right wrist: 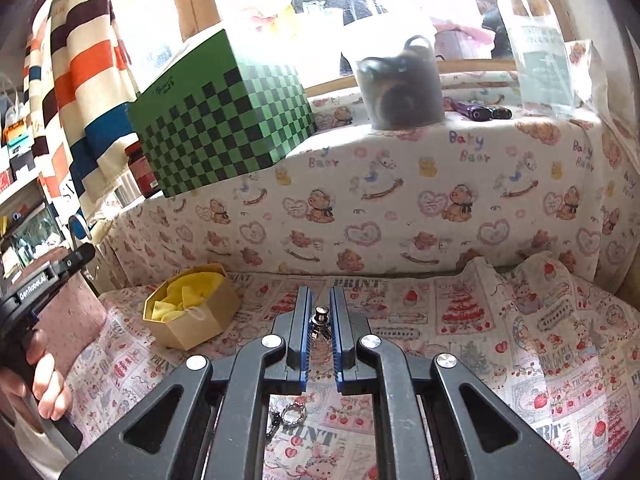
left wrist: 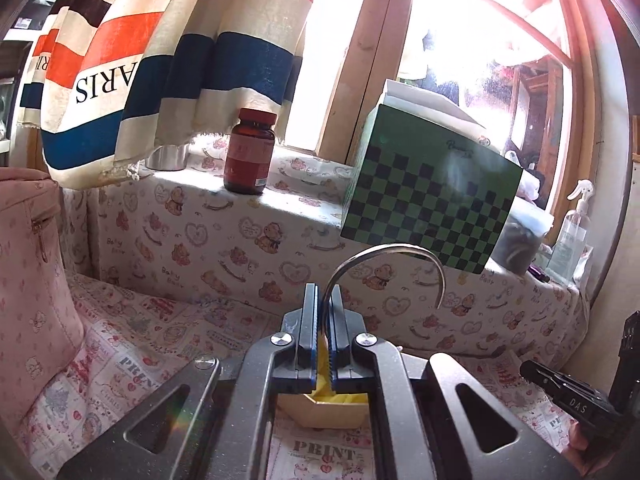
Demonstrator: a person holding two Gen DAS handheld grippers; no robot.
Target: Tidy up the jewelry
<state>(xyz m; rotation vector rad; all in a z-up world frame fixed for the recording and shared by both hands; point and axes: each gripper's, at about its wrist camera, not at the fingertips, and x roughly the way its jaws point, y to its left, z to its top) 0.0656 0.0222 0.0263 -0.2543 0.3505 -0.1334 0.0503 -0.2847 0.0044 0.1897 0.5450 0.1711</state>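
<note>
The left gripper (left wrist: 325, 312) is pinching a curved metal bangle (left wrist: 394, 249) above the yellow-lined box (right wrist: 192, 312), apparently for dropping in, while the right gripper (right wrist: 320, 312) is clamping a small silver clasp (right wrist: 320, 317).

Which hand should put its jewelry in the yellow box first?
Probably the left. Its tool already grips the silver bangle, and the gold box with yellow cloth sits right under it. The right tool holds a small metal piece, farther from the box.
</note>
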